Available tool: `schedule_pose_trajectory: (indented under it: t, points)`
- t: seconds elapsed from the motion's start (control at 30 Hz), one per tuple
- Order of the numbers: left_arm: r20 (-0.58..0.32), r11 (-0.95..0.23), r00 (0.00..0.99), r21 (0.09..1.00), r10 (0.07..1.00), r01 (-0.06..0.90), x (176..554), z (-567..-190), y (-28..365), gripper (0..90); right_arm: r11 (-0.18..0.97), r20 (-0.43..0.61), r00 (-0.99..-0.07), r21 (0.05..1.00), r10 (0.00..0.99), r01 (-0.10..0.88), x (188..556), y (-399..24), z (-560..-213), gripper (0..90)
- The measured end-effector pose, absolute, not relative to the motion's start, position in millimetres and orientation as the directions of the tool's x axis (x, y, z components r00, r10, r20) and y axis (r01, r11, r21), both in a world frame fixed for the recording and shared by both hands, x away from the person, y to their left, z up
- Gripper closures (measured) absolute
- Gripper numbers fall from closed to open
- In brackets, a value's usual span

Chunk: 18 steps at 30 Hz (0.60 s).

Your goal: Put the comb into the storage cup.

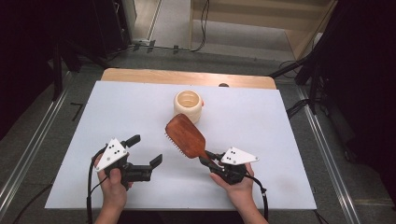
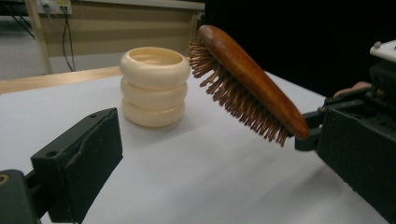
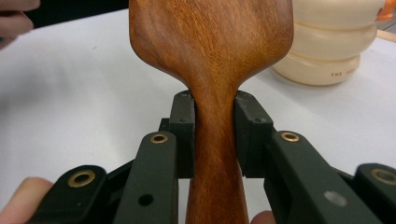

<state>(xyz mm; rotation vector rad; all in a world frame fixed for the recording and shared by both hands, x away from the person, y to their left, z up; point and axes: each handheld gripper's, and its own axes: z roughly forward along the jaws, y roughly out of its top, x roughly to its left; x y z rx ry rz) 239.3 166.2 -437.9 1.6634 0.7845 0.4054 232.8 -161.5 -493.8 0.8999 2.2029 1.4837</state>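
Note:
A wooden hairbrush (image 1: 185, 136) is held above the white table, its bristles turned toward the left side. My right gripper (image 1: 208, 158) is shut on the brush's handle (image 3: 215, 140), both pads pressing its neck. The brush (image 2: 252, 79) hangs tilted in the left gripper view, bristles down. A cream ribbed cup (image 1: 188, 105) stands upright behind the brush; it shows as the cup (image 2: 154, 86) and the cup (image 3: 327, 42) in the gripper views. My left gripper (image 1: 145, 150) is open at the front left with nothing between its fingers (image 2: 79, 163).
The white table top (image 1: 261, 121) lies on a wooden table whose bare edge (image 1: 140, 74) shows at the back. Dark stands and cables (image 1: 308, 70) flank the table on the floor.

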Motion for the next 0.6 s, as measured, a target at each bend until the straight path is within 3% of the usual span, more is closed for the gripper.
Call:
schedule_pose_trajectory:
  t: [0.6]
  points:
    - [-0.244, -0.018, 0.746, 0.945, 0.62, 0.325, 240, -446, 141, 0.0, 0.232, 0.05, -0.761, 0.938, 0.647, 0.259, 222, -146, -492, 69.6]
